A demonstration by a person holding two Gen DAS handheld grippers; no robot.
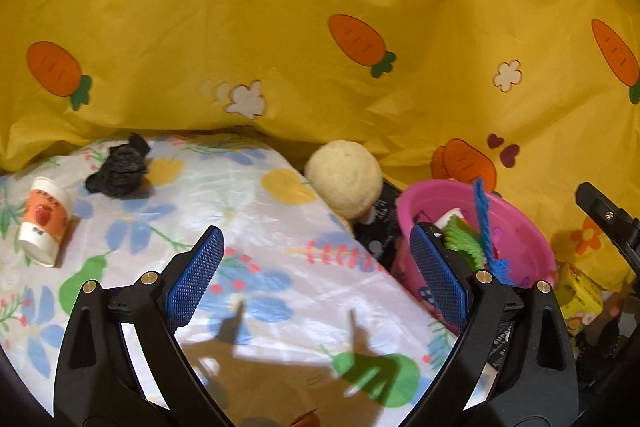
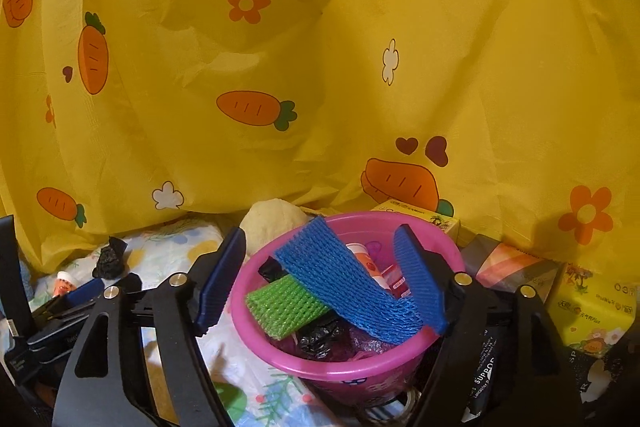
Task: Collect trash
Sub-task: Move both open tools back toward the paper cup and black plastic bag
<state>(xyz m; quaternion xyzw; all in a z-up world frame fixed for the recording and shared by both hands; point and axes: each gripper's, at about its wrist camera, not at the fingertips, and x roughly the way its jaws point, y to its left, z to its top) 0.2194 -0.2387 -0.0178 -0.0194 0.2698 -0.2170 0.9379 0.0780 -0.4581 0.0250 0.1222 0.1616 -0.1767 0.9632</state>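
A pink bucket holds a blue foam net, a green foam net, black plastic and small packets. My right gripper is open just above the bucket, with the blue net lying between its fingers. In the left wrist view the pink bucket stands at the right. My left gripper is open and empty over the floral cloth. A paper cup lies on its side at far left. A crumpled black bag lies beyond it.
A yellow carrot-print curtain hangs across the back. A cream plush ball sits between cloth and bucket. Yellow tissue packs and a dark box stand right of the bucket.
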